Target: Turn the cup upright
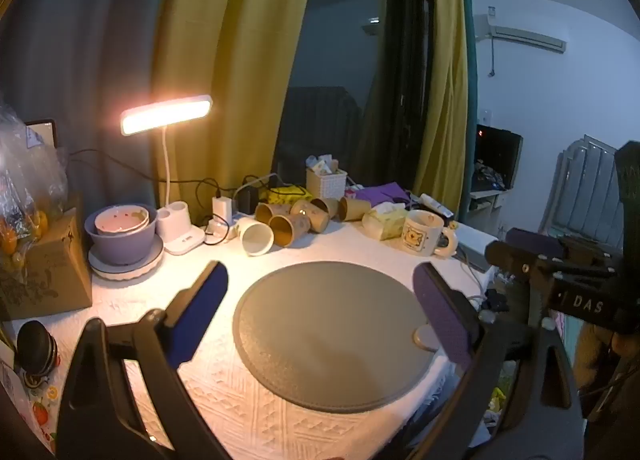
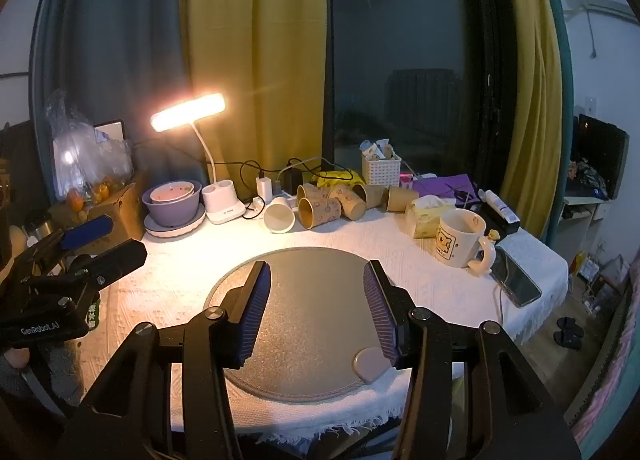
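Note:
A white cup [image 1: 257, 236] [image 2: 279, 217] lies on its side at the back of the table, mouth toward me. Beside it lie several brown paper cups [image 1: 290, 227] [image 2: 320, 212], also on their sides. A white mug with a bear print [image 1: 425, 232] [image 2: 460, 236] stands upright at the right. A round grey mat [image 1: 332, 336] [image 2: 312, 324] lies in the table's middle. My left gripper [image 1: 320, 312] is open and empty over the mat. My right gripper [image 2: 318, 308] is open and empty over the mat, and shows at the right of the left wrist view [image 1: 552, 272].
A lit desk lamp [image 1: 166, 113] [image 2: 188, 111] stands at the back left beside a purple bowl on a plate [image 1: 122, 238] [image 2: 173, 205]. A cardboard box [image 1: 48, 272] is at the left edge. A tissue pack [image 2: 428, 215], white basket [image 2: 381, 169], chargers and a phone [image 2: 516, 280] crowd the back and right.

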The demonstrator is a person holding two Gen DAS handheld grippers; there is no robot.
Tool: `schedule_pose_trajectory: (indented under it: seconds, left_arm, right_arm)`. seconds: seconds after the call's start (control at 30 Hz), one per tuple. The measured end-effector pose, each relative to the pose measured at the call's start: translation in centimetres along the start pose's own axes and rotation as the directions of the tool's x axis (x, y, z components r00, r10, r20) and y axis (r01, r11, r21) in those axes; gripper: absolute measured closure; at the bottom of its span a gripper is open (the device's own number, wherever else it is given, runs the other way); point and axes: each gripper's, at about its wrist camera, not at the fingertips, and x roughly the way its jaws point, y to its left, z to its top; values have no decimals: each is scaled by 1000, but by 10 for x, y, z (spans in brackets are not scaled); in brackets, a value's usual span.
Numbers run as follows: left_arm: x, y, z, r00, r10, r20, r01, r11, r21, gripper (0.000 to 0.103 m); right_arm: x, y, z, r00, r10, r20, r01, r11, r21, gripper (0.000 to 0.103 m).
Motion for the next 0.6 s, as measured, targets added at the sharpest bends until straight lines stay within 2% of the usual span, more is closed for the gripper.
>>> schedule_pose_trajectory:
  seconds: [0.6]
  left_arm:
    - [1, 1, 1, 1000, -2, 0, 2, 1000, 0, 8]
  right_arm:
    - [0, 0, 0, 1000, 2, 5, -2, 1000, 2, 52]
